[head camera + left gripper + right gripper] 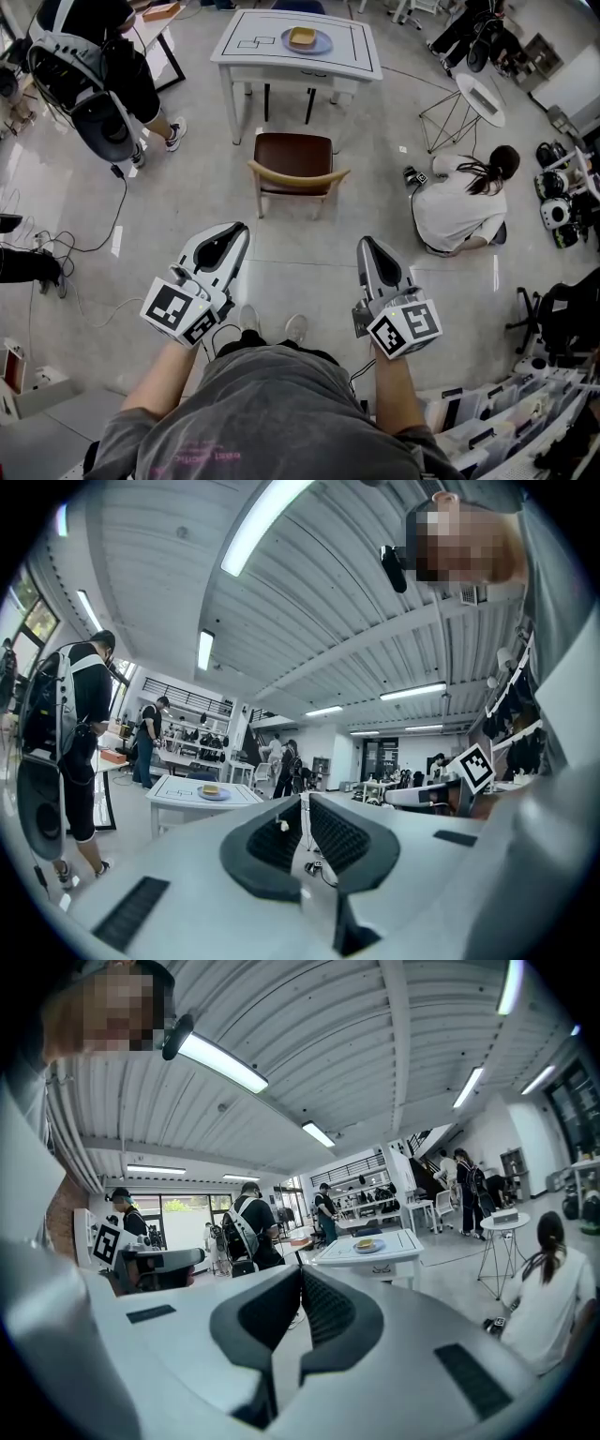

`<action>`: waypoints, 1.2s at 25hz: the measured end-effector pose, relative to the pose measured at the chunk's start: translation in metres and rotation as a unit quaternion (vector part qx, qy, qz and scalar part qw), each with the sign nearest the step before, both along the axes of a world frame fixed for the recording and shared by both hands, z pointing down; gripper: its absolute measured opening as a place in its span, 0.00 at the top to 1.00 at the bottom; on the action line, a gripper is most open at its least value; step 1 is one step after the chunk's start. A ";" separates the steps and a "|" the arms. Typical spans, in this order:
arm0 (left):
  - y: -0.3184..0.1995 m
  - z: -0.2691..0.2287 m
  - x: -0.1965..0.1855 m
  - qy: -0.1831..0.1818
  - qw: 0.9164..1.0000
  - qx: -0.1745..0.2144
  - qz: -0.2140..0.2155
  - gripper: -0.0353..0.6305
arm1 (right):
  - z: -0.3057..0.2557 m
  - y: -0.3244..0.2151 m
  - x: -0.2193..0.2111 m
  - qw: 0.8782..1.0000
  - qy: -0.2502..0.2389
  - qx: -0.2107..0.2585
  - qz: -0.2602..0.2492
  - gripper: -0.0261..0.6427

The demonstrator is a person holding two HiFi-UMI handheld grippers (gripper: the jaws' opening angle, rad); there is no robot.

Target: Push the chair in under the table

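Head view, steeply down onto chair point(293, 152): standing on bare floor point(187, 187) just short of table point(352, 52), seat toward it and not yet under, curved back rail point(298, 175) turned toward the grippers and well apart from both. Left gripper point(241, 230) low at left, drawn in to a thin slit with nothing inside. Right gripper point(366, 244) low at right, pressed fully together, likewise empty; same reading from each gripper's own view. Probably stiff and fairly light: wooden frame, brown seat, nothing to give under a push. Likely to slide readily on the smooth floor, yet apt to skew if pushed off-centre and to tip forward if shoved hard high up. Best met at the back rail, one closed gripper either side of its middle, pressing level and evenly; no call to clamp anything. Worth watching the front legs against the table's legs point(228, 112), and the plate point(323, 42) on top, liable to rattle on a bump.
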State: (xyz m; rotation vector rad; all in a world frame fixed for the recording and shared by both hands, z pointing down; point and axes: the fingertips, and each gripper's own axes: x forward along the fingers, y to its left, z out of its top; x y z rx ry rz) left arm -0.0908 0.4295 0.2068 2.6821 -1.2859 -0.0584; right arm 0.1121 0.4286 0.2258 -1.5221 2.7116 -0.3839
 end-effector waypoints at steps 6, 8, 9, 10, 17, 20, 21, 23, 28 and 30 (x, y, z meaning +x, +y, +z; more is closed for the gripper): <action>-0.003 0.002 0.001 -0.001 1.000 -0.003 -0.002 0.86 | 0.002 -0.004 0.000 1.000 0.006 -0.003 0.002 0.98; -0.004 0.003 0.000 -0.001 1.000 -0.003 -0.002 0.85 | 0.002 -0.005 -0.001 1.000 0.005 -0.004 0.003 0.95; -0.004 0.003 0.000 -0.001 1.000 -0.004 -0.002 0.84 | 0.002 -0.005 -0.002 1.000 0.004 -0.004 0.002 0.93; -0.004 0.004 0.000 -0.002 1.000 -0.005 -0.002 0.84 | 0.002 -0.006 -0.002 1.000 0.004 -0.004 0.001 0.92; -0.008 0.007 0.000 -0.002 1.000 -0.011 -0.003 0.77 | 0.005 -0.009 -0.004 1.000 0.005 -0.010 -0.003 0.85; -0.010 0.009 -0.001 -0.002 1.000 -0.013 -0.004 0.74 | 0.007 -0.011 -0.005 1.000 0.005 -0.013 -0.001 0.82; -0.011 0.010 -0.001 -0.002 1.000 -0.014 -0.004 0.73 | 0.007 -0.012 -0.005 1.000 0.006 -0.014 0.000 0.82; -0.013 0.011 0.000 -0.002 1.000 -0.015 -0.004 0.72 | 0.008 -0.013 -0.003 1.000 0.005 -0.014 0.001 0.81; -0.017 0.015 0.000 -0.005 1.000 -0.020 -0.009 0.67 | 0.011 -0.016 -0.002 1.000 0.007 -0.018 0.000 0.76; -0.020 0.016 -0.001 -0.005 1.000 -0.021 -0.011 0.66 | 0.011 -0.019 -0.001 1.000 0.007 -0.018 0.000 0.75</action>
